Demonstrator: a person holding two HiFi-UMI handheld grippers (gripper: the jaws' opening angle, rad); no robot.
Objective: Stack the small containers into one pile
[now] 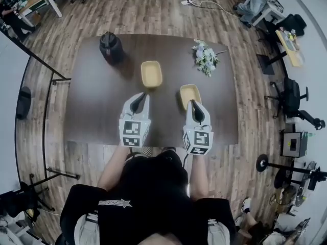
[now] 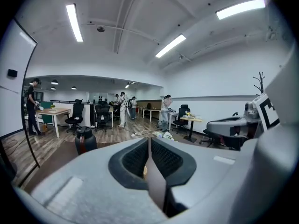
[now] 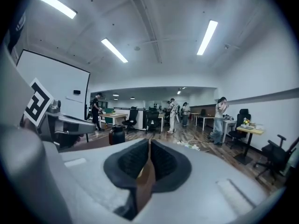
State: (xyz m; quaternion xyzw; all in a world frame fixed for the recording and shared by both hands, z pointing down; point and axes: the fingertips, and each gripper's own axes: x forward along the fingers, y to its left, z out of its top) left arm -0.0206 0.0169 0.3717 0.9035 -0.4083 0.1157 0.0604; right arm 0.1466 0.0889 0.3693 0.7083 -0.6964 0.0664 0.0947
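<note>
Your left hand-held gripper (image 1: 141,98) and right hand-held gripper (image 1: 192,105): closed, empty. Pale-yellow rectangular plastic container (image 1: 152,74) at 12 o'clock, twin container (image 1: 188,92) at 1 o'clock.

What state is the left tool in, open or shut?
Shut and empty: in the left gripper view the left tool has its jaws pressed together along one line, with nothing clamped between them.
</note>
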